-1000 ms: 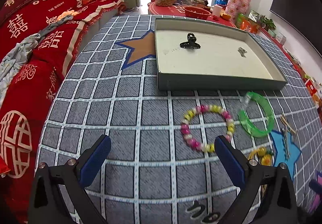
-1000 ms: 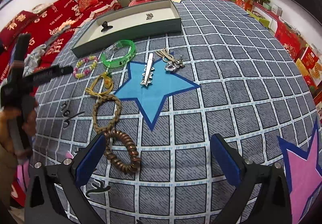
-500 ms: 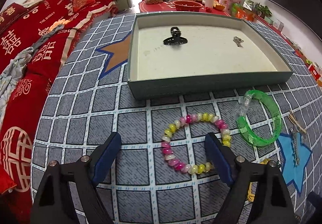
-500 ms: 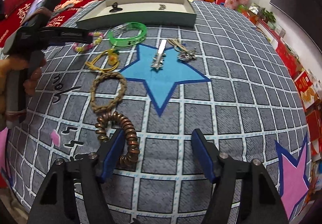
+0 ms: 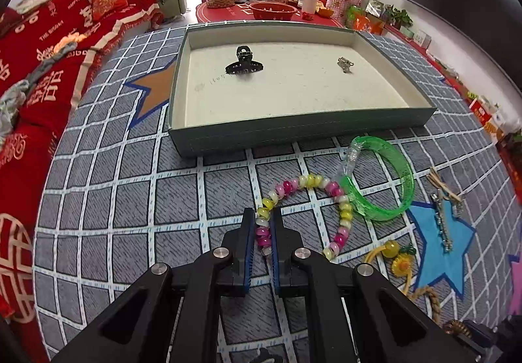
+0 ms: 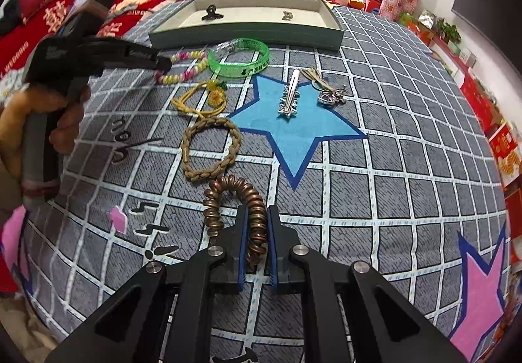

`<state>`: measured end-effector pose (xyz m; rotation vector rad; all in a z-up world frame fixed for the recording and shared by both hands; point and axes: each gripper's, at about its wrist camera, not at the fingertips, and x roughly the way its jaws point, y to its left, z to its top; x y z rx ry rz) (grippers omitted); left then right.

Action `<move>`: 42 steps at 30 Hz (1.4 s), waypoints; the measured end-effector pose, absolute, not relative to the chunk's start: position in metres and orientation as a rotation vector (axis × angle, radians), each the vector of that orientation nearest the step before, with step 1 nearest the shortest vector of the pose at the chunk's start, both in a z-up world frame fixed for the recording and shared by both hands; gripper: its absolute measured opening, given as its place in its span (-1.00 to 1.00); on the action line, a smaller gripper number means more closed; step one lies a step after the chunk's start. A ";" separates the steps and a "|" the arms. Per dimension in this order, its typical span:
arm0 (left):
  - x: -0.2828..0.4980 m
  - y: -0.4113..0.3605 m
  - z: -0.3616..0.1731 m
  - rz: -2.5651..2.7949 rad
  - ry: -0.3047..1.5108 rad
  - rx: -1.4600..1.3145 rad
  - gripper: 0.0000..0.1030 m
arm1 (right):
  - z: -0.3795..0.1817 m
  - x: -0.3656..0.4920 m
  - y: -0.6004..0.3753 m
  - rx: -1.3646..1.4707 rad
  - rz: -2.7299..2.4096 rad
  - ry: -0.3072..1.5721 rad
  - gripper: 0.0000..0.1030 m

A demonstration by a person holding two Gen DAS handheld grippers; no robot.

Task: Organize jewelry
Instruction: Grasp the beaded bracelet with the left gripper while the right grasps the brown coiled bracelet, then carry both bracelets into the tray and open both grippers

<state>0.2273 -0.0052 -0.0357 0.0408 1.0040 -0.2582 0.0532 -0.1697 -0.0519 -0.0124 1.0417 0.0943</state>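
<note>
Both grippers have been brought nearer the jewelry since the earlier frame, and their jaws have just been closing. Left gripper [image 5: 261,216]: clamped on the bead bracelet [image 5: 339,200], which lies on the cloth [image 5: 107,200] before the tray [image 5: 293,131]. Green bangle [image 5: 388,177]: touching the beads. Right gripper [image 6: 256,214]: clamped on the copper coil [image 6: 225,190], near the braided bracelet [image 6: 195,147].

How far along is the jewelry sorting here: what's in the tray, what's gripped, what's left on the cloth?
Done: a black claw clip and a small silver piece lie in the tray. In hand: the left gripper is shut on the bead bracelet, the right gripper on the copper coil. Left: green bangle, braided loop, yellow cord charm, silver clip and charm cluster.
</note>
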 end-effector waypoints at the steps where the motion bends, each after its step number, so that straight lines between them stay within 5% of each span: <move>1: 0.226 -0.002 -0.033 -0.266 1.003 0.024 -0.57 | -0.050 0.054 -0.172 0.005 0.097 1.039 -0.77; 22: 0.243 0.019 0.067 -0.322 0.850 -0.065 -0.57 | 0.059 0.148 -0.230 0.140 0.135 0.849 -0.77; 42: 0.346 -0.019 0.024 -0.336 1.042 0.091 -0.57 | 0.024 0.321 -0.227 0.168 0.164 1.023 -0.77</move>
